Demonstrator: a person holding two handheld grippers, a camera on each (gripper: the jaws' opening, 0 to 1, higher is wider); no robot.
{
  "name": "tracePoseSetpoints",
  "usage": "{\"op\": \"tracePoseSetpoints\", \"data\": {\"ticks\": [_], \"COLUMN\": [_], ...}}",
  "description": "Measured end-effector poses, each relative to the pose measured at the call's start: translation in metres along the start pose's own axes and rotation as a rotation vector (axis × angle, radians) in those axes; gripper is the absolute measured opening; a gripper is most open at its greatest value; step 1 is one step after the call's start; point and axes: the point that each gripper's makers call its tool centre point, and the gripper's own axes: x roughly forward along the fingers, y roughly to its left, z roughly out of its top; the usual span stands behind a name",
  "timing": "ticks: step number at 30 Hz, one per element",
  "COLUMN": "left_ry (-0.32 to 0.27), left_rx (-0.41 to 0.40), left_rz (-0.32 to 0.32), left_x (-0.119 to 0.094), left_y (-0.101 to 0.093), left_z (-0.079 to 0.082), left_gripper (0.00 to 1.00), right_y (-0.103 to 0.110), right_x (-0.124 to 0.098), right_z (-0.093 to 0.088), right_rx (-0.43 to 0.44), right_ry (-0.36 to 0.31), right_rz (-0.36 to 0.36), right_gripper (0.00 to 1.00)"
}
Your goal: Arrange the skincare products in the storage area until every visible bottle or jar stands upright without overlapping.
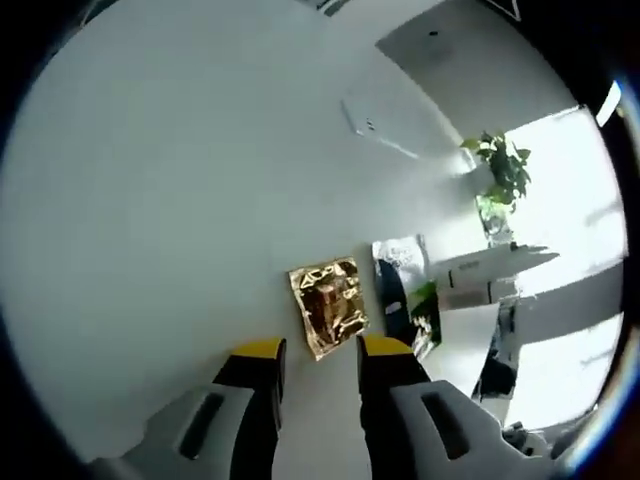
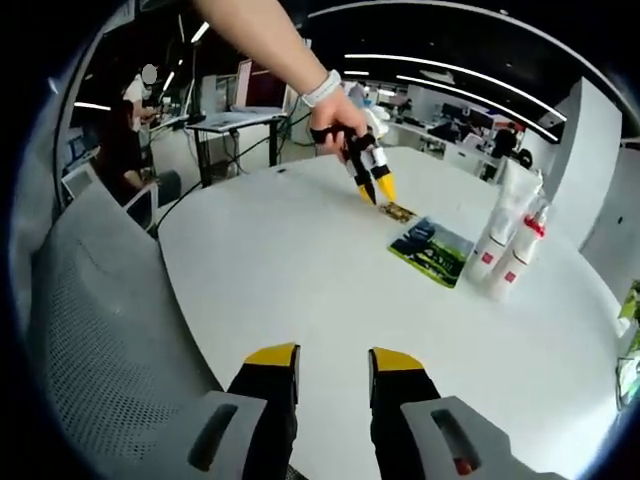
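A gold foil sachet (image 1: 328, 305) lies flat on the white round table (image 1: 150, 250), just beyond my left gripper (image 1: 322, 352), which is open and holds nothing. Beside the gold one lies a green and black sachet (image 1: 408, 290). From the right gripper view, a hand holds the left gripper (image 2: 382, 192) just above the gold sachet (image 2: 397, 211), with the green sachet (image 2: 432, 251) nearer. Two white bottles with red labels (image 2: 492, 252) (image 2: 520, 258) and a tall white tube (image 2: 515, 195) stand upright at the right. My right gripper (image 2: 333, 362) is open over the near table edge.
A grey mesh chair (image 2: 90, 320) stands at the table's left edge. Desks and a seated person (image 2: 125, 140) are behind the table. A potted plant (image 1: 500, 170) stands past the white bottles (image 1: 485, 275). The table (image 2: 280, 260) is bare between my right gripper and the sachets.
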Motion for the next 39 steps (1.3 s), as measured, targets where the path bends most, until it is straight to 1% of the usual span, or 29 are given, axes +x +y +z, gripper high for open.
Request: {"op": "tracePoseSetpoints", "data": {"ticks": [2,5,8,12,15,18,21,23,24,25,26,27,28,29,31,32,33,34,35,36,37,39], "left_ry": [-0.012,-0.006,0.000,0.017,0.027,0.026,0.022,0.023,0.018,0.015,0.015,0.010,-0.003,-0.005,0.004,0.002,-0.004,-0.019,-0.037,-0.040,-0.059,-0.067], "left_rx": [0.035,0.064,0.083,0.127,0.136,0.136,0.141,0.149,0.159,0.170,0.180,0.194,0.224,0.232,0.244,0.258,0.261,0.251,0.226,0.221,0.179,0.144], "left_rz": [-0.007,0.016,-0.009,-0.007,-0.004,-0.012,-0.004,-0.011,-0.028,-0.046,-0.040,-0.023,0.017,0.029,0.108,0.175,0.229,0.271,0.330,0.341,0.412,0.475], "left_x": [0.004,0.009,0.014,0.014,0.014,0.013,0.007,0.001,-0.006,-0.012,-0.023,-0.030,-0.041,-0.045,-0.066,-0.079,-0.089,-0.098,-0.110,-0.113,-0.128,-0.141], "left_y": [-0.004,-0.004,-0.012,-0.014,-0.012,-0.014,-0.011,-0.010,-0.011,-0.012,-0.009,-0.003,0.008,0.011,0.035,0.053,0.068,0.080,0.098,0.101,0.126,0.147], "left_z": [0.003,0.005,0.006,0.006,0.006,0.006,0.008,0.008,0.009,0.009,0.008,0.009,0.010,0.010,0.005,0.002,0.001,0.000,-0.004,-0.005,-0.012,-0.022], "left_gripper": [0.26,0.23,0.23,0.22,0.22,0.24,0.30,0.36,0.36,0.33,0.31,0.31,0.34,0.37,0.40,0.40,0.40,0.41,0.41,0.42,0.44,0.49], "right_y": [-0.001,-0.001,-0.001,-0.002,-0.002,-0.002,-0.002,-0.002,-0.002,-0.002,-0.002,-0.002,-0.001,-0.001,0.000,0.001,0.001,0.002,0.002,0.002,0.003,0.003], "right_x": [0.000,0.000,0.000,0.000,0.000,0.000,0.000,0.000,0.000,0.000,0.001,0.000,0.000,0.001,0.001,0.001,0.001,0.001,0.001,0.001,0.001,0.001], "right_z": [0.000,-0.001,-0.002,-0.002,-0.003,-0.003,-0.003,-0.003,-0.003,-0.003,-0.003,-0.003,-0.002,-0.002,-0.002,-0.002,-0.001,-0.001,-0.001,-0.001,-0.001,-0.001], "right_rx": [-0.001,0.001,-0.001,0.003,-0.002,-0.006,-0.006,-0.007,-0.008,-0.009,-0.008,-0.009,-0.010,-0.010,-0.013,-0.014,-0.017,-0.020,-0.022,-0.025,-0.026,-0.026], "right_ry": [0.003,0.007,0.011,0.015,0.018,0.021,0.022,0.020,0.021,0.020,0.020,0.019,0.016,0.015,0.015,0.014,0.013,0.012,0.012,0.013,0.012,0.012], "right_rz": [-0.003,-0.005,-0.006,-0.008,-0.007,-0.008,-0.008,-0.008,-0.009,-0.008,-0.007,-0.007,-0.005,-0.003,0.001,0.004,0.004,0.005,0.008,0.008,0.008,0.010], "right_gripper": [0.22,0.22,0.22,0.22,0.21,0.21,0.21,0.21,0.21,0.21,0.21,0.21,0.22,0.22,0.22,0.22,0.22,0.22,0.22,0.22,0.22,0.22]}}
